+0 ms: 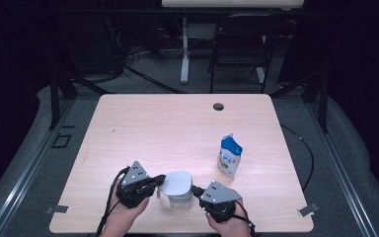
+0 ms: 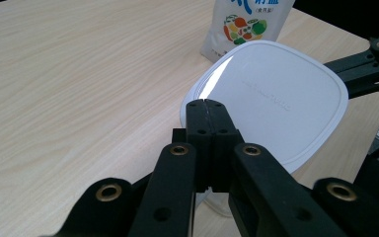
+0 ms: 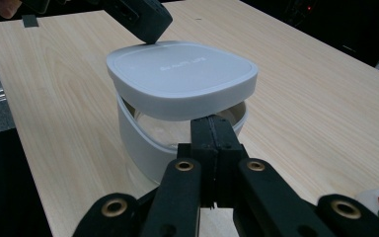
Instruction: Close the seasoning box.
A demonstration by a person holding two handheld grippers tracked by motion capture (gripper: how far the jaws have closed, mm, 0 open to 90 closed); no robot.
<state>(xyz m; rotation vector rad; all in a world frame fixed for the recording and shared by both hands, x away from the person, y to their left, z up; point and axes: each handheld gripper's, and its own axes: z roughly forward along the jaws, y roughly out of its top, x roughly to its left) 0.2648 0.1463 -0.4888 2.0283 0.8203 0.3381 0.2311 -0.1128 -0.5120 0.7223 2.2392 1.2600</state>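
— Container [image 1: 179,190] with white lid [image 1: 177,181] near the front edge of the table [image 1: 153,128], between the two grippers. Anything more on where it sits?

— Closer to the person's side than to the middle; white pouch [image 1: 230,156] with blue top standing upright farther back and to the right, apart from it. Same pouch [image 2: 246,22] close behind the lid [image 2: 271,96] in the left gripper view, printed with coloured fruit.

— And the lid, flat on or lifted?

— Raised above the body in the right gripper view: lid [image 3: 182,79] hovering over the white container [image 3: 143,143], a gap between the two, clear wall visible inside the rim. Slightly offset from the body too.

— Left gripper [image 1: 159,180]?

— Jaws pressed together, no gap between the pads, tips [image 2: 206,104] at the near rim of the lid. Whether a lip of the lid is pinched there, cannot tell. Held in the person's left hand [image 1: 126,210], grey three-cornered plate on top.

— Right gripper [image 1: 195,189]?

— Also closed tight, both black pads meeting, tip [image 3: 212,122] just under the lid's near edge at the rim of the body. Nothing seen between the pads. Held in the right hand [image 1: 227,222], cable trailing off towards the table's front edge
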